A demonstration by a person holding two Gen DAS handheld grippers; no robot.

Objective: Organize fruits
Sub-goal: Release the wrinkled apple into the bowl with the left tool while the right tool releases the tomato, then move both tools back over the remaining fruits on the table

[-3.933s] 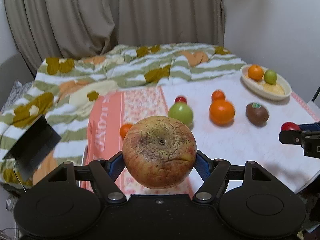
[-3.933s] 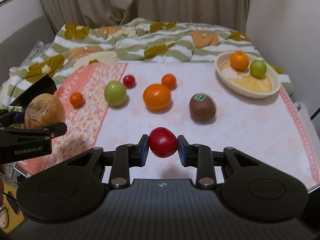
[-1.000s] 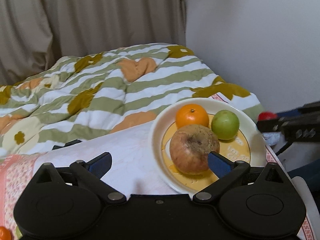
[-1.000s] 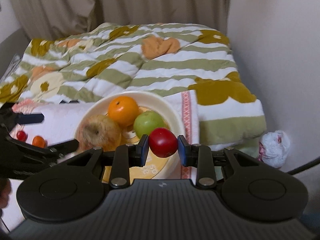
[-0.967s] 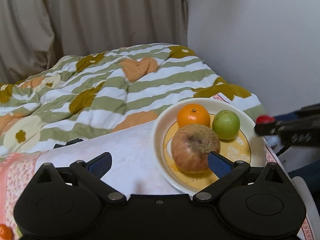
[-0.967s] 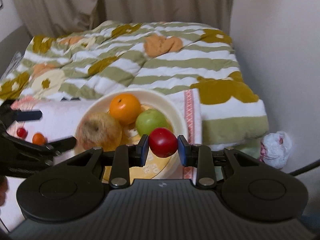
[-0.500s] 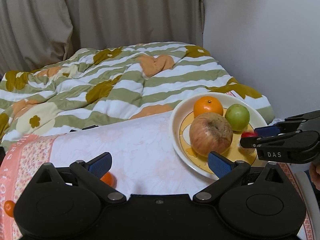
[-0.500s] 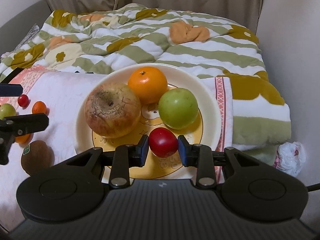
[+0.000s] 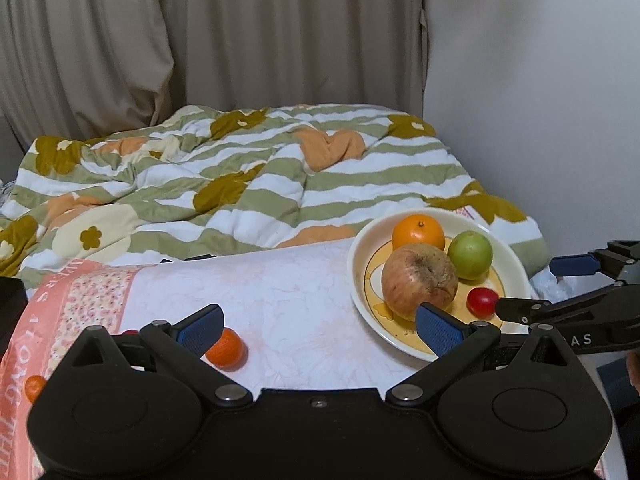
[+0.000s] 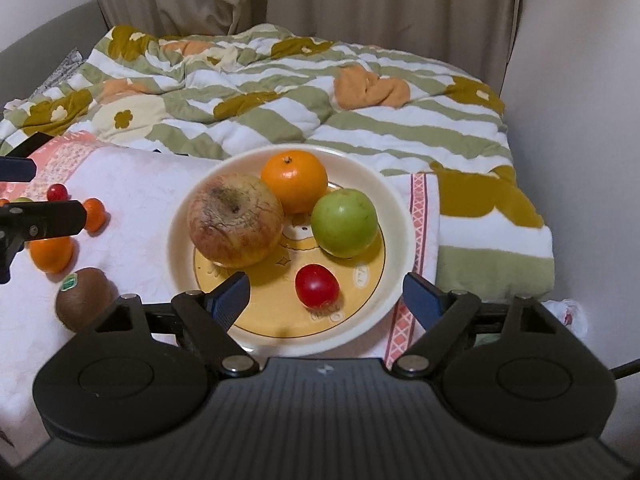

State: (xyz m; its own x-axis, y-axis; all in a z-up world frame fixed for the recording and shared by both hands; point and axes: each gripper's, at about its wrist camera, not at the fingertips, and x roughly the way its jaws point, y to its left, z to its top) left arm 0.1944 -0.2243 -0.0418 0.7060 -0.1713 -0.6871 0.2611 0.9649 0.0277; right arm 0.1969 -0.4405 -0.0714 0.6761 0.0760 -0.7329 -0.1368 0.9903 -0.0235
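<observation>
The small red tomato lies on the yellow centre of the cream plate, at its near side, clear of the other fruit. It is slightly egg-shaped, and its long axis runs roughly across the right wrist view, tilted a little down to the right. The right gripper hangs just over the plate's near edge with its jaws opening, already spread wide. The tomato sits between the two blue pads but touches neither; there is a clear gap on each side, so it rests loose on the plate.

Behind it stand the wrinkled apple, stem dimple facing up and toward the camera, the orange and the green apple, all three close together.

The left gripper is spread wide and holds nothing, hovering above the white cloth left of the plate. A small orange fruit lies on the cloth beside its left pad. A kiwi rests left of the plate.
</observation>
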